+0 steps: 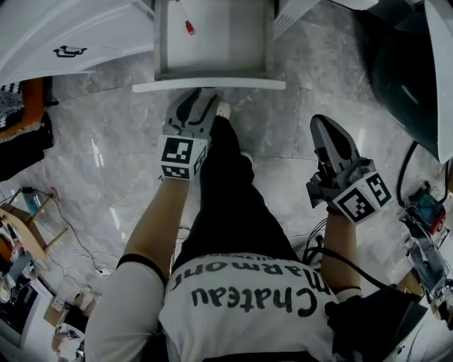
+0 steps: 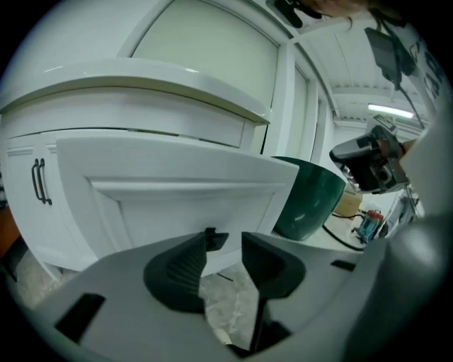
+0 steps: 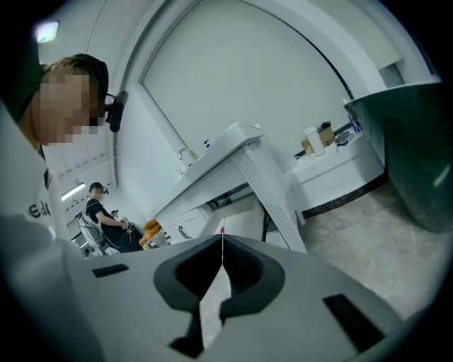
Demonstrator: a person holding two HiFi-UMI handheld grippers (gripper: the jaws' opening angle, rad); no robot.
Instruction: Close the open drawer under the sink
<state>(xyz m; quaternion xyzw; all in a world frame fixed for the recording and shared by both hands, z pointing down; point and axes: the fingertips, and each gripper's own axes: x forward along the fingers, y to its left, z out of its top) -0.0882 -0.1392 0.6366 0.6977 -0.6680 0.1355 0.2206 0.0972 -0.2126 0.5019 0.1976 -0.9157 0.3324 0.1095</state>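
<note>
Approach step: left tongs (image 2: 226,240), released and empty, sit near the drawer (image 1: 212,85) front, right tongs (image 3: 222,249) clenched empty; next, push it far.

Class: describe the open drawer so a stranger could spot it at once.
Find the white cabinet along the head view's top. The drawer juts from it over the marble floor, just ahead of the left tool. Unlike the shut door beside it, it stands open, a small red thing inside.
</note>
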